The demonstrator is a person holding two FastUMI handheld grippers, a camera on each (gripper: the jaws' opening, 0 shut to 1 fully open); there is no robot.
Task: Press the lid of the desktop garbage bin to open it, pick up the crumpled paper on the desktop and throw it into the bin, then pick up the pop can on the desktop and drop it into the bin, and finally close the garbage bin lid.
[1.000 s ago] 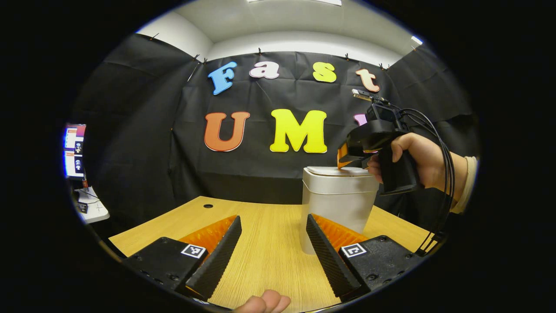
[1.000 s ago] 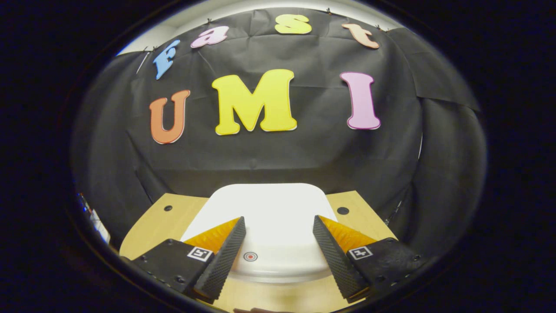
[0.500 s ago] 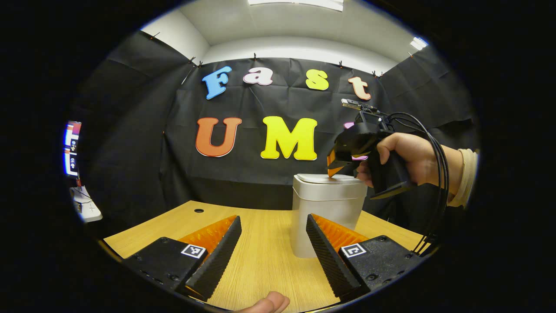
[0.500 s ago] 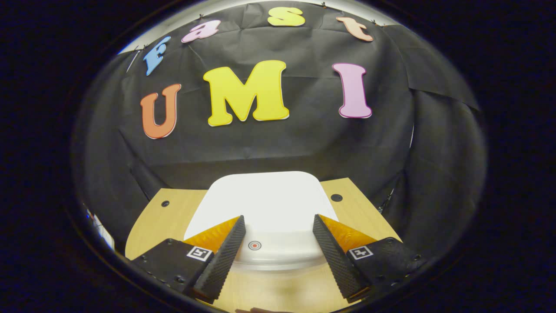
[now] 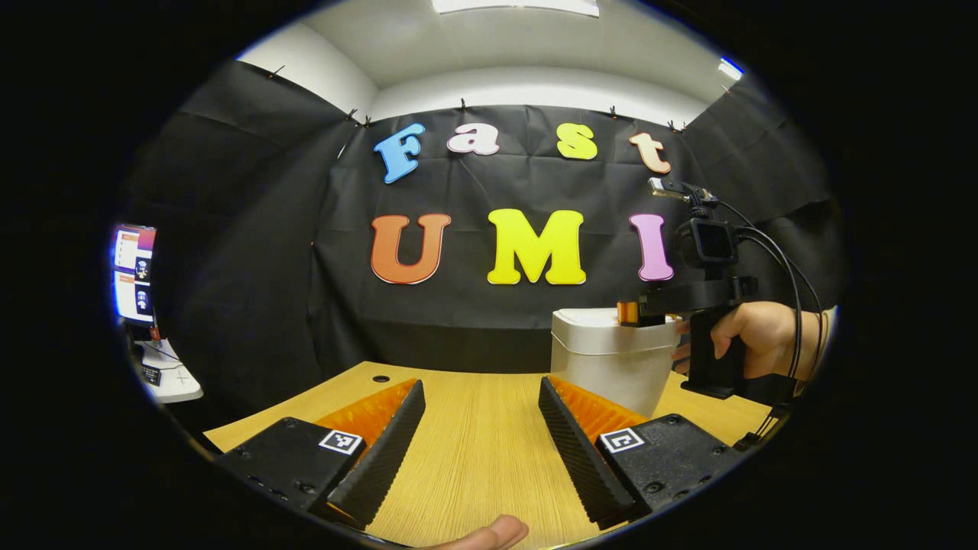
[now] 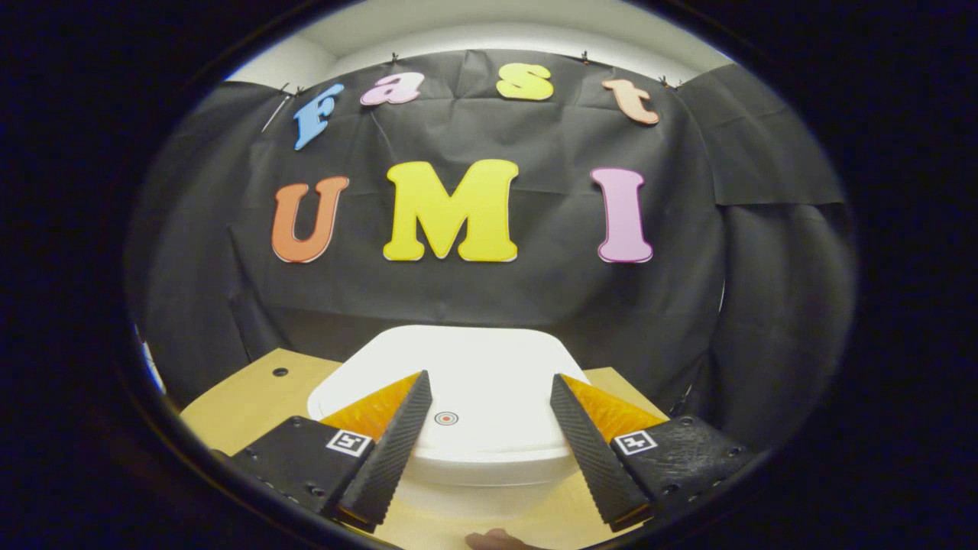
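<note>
A white desktop bin (image 5: 611, 367) stands on the wooden table (image 5: 474, 428), its flat lid (image 6: 474, 382) down. A small round mark (image 6: 446, 418) sits near the lid's front edge. My right gripper (image 6: 489, 389) is open and hovers level just over the lid, one finger on each side of the mark. The left gripper view shows that gripper (image 5: 646, 312) at the bin's top, held by a hand (image 5: 752, 336). My left gripper (image 5: 481, 401) is open over bare table, to the left of the bin, with nothing between its fingers.
A monitor (image 5: 134, 271) and a white device (image 5: 168, 374) stand off the table's left side. Round cable holes (image 5: 380, 378) (image 6: 280, 372) mark the table's far edge. Black cables (image 5: 787, 267) trail from the right gripper. A fingertip (image 5: 493, 533) shows at the bottom.
The right gripper has dropped from a nose-down tilt to level, close over the lid. The left gripper view has swung slightly, so the bin sits further right.
</note>
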